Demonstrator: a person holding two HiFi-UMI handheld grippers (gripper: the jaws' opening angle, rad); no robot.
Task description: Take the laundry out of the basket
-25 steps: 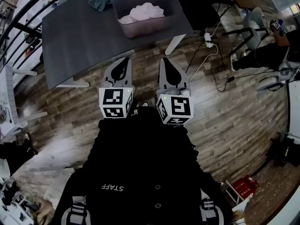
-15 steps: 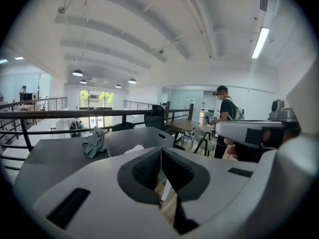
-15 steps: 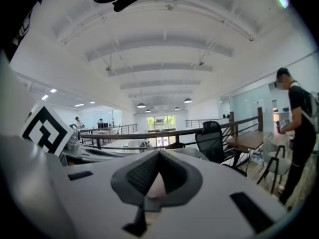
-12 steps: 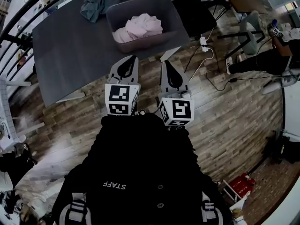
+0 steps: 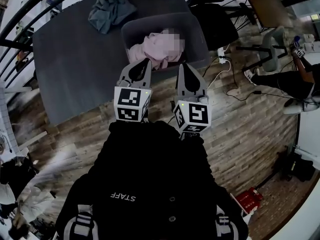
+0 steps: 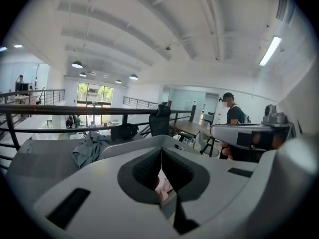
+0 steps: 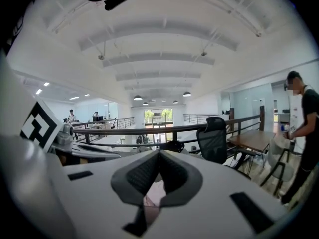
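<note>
Left hand-held gripper [image 5: 144, 64] and right hand-held gripper [image 5: 185, 68] both closed, empty, at near rim of the basket [image 5: 198, 34]. Pink laundry [image 5: 150, 52] lies inside; open jaws first, then pinch a thick fold.

Left tool [image 5: 146, 64], right tool [image 5: 183, 68]: side by side, closed.

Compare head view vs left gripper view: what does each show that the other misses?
Head view only: wood floor, the wearer's black jacket. Left gripper view only: ceiling lamps, a standing person. Both: blue-grey garment on the table, pink laundry (just a sliver past the left jaws), left gripper shut, right gripper beside it.
</note>
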